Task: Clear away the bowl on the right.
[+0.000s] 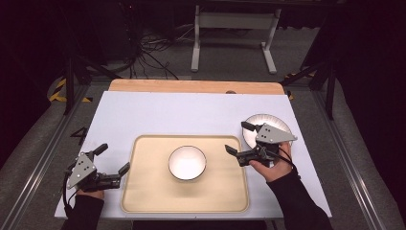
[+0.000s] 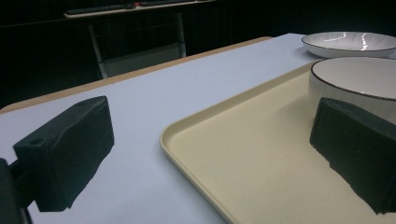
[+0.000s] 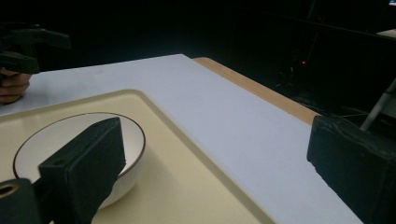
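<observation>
A white bowl (image 1: 187, 162) with a dark rim stands upright in the middle of a cream tray (image 1: 148, 191). To the tray's right a white plate (image 1: 268, 122) lies on the white table top. My left gripper (image 1: 114, 158) is open just off the tray's left edge, low over the table. In its own view the left gripper (image 2: 210, 154) holds nothing, with the tray (image 2: 261, 163), bowl (image 2: 359, 79) and plate (image 2: 350, 42) ahead. My right gripper (image 1: 238, 137) is open at the tray's right edge, beside the plate. In its view the right gripper (image 3: 219, 168) is empty, facing the bowl (image 3: 56, 135).
The table's far side has a bare wooden strip (image 1: 191, 86). Beyond it on the floor stand a white frame (image 1: 234, 28) and loose cables (image 1: 148, 52). The other hand with the left gripper (image 3: 28, 46) shows far off in the right gripper view.
</observation>
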The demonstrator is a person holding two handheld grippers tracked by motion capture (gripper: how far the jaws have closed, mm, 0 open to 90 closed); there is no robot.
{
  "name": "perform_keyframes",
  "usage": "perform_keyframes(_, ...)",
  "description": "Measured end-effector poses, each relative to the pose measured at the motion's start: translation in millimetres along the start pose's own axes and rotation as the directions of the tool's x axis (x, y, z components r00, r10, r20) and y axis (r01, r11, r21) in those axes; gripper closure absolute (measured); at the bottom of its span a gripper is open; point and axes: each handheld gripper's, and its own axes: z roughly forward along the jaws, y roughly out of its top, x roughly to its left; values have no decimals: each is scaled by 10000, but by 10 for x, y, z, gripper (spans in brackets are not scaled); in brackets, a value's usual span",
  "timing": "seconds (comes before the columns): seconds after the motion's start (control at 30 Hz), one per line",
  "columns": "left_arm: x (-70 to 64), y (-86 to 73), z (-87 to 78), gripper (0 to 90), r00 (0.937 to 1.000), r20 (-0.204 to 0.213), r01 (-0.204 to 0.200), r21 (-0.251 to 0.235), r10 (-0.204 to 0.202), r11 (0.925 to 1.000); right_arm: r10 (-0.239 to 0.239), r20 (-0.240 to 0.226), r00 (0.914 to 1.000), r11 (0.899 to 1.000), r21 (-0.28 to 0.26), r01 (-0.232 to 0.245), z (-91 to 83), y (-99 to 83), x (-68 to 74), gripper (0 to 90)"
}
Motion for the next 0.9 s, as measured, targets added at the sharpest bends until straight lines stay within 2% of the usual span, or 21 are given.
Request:
perform_keyframes(0.23, -1, 0, 1, 3, 10000, 0, -3, 12, 3, 10000, 200, 351, 9992, 9998, -33, -199, -118, -88, -82, 31)
perform_keyframes(0.6, 2, 0, 1, 3, 10000, 1, 4, 16, -4, 10000, 602, 944, 9937, 9982, -107, -595, -228, -388, -166, 27)
perform_keyframes(0.73, 3, 0, 0, 3, 10000, 2, -1, 23, 1, 10000, 729, 1011, 9922, 9973, -133, -719, -242, -509, -170, 26)
perform_keyframes(0.9, 12, 3, -4, 3, 9999, 75, 70, 27, -70, 10000, 832, 959, 9919, 9962, 164, -852, -246, -639, -164, 23)
